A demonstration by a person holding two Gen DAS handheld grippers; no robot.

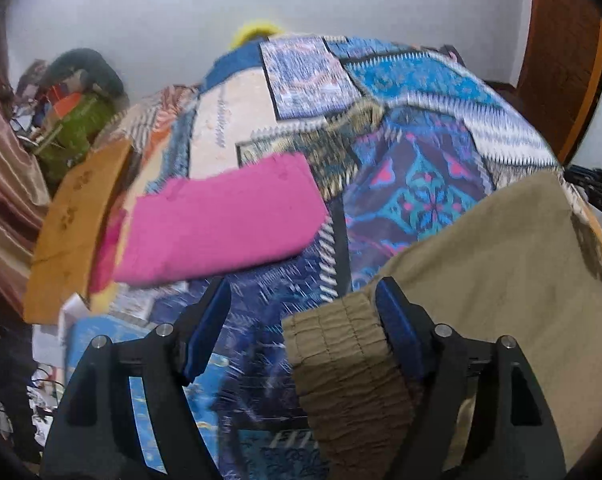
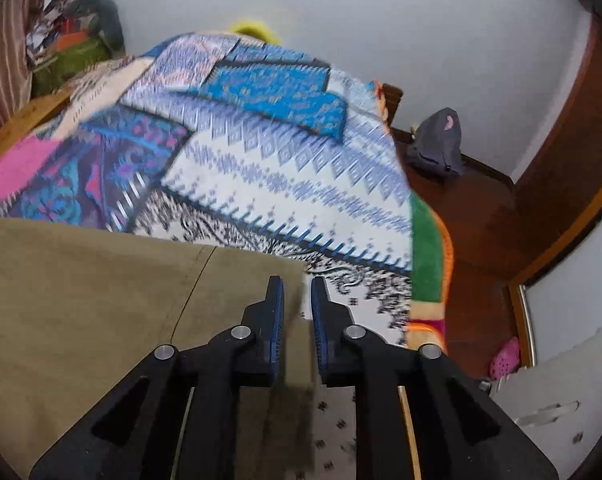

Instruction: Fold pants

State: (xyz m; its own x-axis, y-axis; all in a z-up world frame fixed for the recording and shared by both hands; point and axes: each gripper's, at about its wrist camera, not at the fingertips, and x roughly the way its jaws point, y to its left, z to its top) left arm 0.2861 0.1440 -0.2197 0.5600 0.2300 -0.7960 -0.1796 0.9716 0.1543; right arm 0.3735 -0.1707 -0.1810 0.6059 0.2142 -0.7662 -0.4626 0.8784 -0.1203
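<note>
Pants (image 1: 501, 264): khaki, soft, limp, light; spread on the patterned bedspread (image 2: 285, 184). Best taken at the gathered elastic waistband (image 1: 341, 344) and the opposite edge. Left gripper (image 1: 301, 328): jaws wide apart, waistband lying against the right pad, nothing pinched. Right gripper (image 2: 297, 320): jaws nearly closed over the fabric edge; grip cannot be confirmed. No containers noted.

Both wrist cameras close above bed, facing far wall; share khaki pants (image 1: 501, 264), patterned bedspread (image 2: 301, 176).

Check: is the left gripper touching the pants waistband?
Touching. In the left wrist view, the left gripper stands wide open, and the khaki pants waistband lies between the fingers, pressed against the right finger's blue pad.
</note>
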